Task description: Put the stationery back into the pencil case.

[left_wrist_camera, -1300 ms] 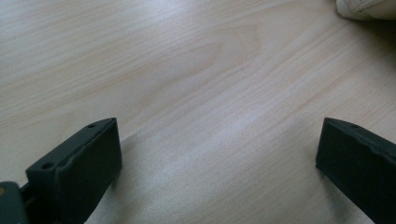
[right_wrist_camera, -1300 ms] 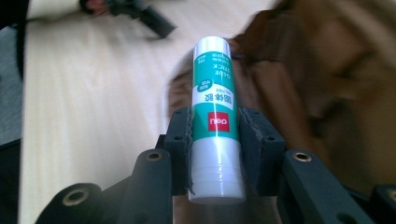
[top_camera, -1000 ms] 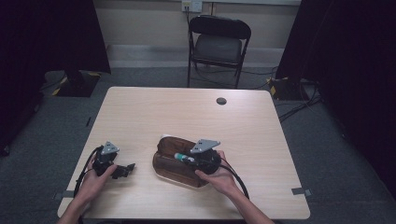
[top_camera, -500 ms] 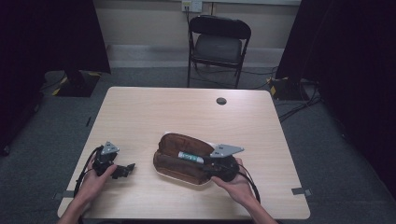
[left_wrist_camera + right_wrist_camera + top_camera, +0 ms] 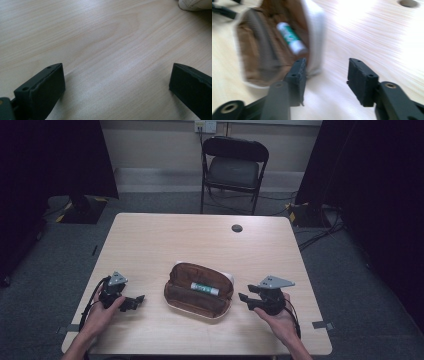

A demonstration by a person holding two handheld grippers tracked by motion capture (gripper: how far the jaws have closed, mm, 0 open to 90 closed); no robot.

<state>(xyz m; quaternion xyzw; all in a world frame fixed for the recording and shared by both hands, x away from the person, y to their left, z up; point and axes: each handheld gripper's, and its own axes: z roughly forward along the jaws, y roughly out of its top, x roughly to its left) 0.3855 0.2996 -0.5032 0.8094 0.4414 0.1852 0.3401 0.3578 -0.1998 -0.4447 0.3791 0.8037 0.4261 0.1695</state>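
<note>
Pouch: brown zip case (image 5: 199,290), lying open near the middle of the tabletop (image 5: 200,240), toward the person's edge; pale lining along its far and right rim.
Contents: white tube with green print (image 5: 204,288) lying flat inside the pouch, long axis running left to right in the high view; in the right gripper view the same tube (image 5: 291,38) sits in the open pocket, somewhat blurred.
Right gripper (image 5: 243,298): resting on the tabletop just right of the pouch, apart from it, held in the right hand (image 5: 280,317); jaws spread with bare wood between them, nothing held. Its own view has the jaws pointing at the pouch's near corner, the left jaw close beside the pale rim; contact cannot be told.
Left gripper (image 5: 140,299): on the tabletop left of the pouch, held in the left hand (image 5: 100,312); jaws wide apart over bare wood, empty.
Tabletop hole: dark round grommet (image 5: 237,228) near the far edge, well apart from the pouch.
Behind: black folding chair (image 5: 232,167) beyond the far edge.
</note>
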